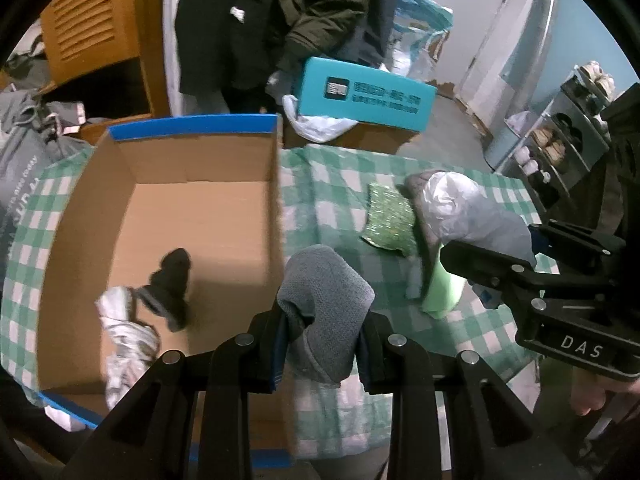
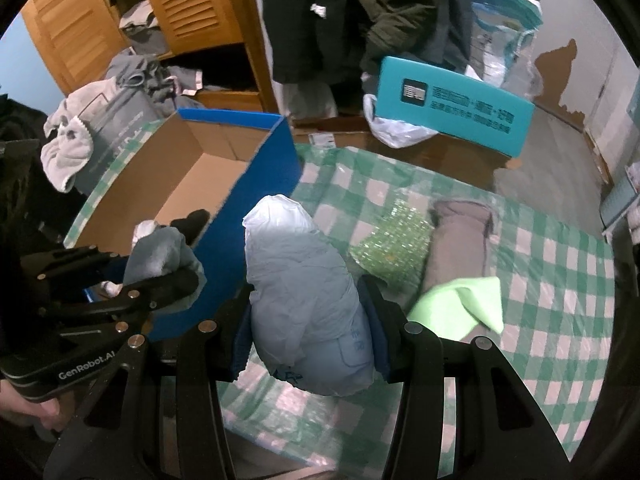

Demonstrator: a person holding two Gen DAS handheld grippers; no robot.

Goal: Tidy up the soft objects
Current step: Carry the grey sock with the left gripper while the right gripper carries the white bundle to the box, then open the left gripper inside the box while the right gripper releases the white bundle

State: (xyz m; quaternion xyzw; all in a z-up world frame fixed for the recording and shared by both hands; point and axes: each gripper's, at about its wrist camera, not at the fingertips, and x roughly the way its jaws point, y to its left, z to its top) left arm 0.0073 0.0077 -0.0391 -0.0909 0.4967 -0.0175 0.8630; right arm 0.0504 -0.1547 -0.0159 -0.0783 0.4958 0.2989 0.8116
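Observation:
My left gripper point(image 1: 322, 344) is shut on a grey knitted cloth point(image 1: 324, 292), held above the right wall of the open cardboard box point(image 1: 276, 200); it also shows in the right wrist view point(image 2: 160, 256). In the box lie a dark sock point(image 1: 172, 280) and a white patterned cloth point(image 1: 124, 332). My right gripper point(image 2: 308, 320) is shut on a pale blue crumpled bag point(image 2: 304, 296), seen too in the left wrist view point(image 1: 472, 208). On the checked cloth lie a green glittery pad point(image 2: 388, 248), a grey-brown roll point(image 2: 460, 240) and a light green cloth point(image 2: 464, 308).
The box has blue outer walls point(image 2: 256, 216) and stands on a green-white checked cloth point(image 2: 552, 280). A teal carton point(image 2: 456, 108) and white plastic bag point(image 2: 396, 128) sit behind. Hanging dark coats point(image 2: 360, 12), a wooden cabinet point(image 2: 188, 4) and a shoe rack point(image 1: 560, 140) surround.

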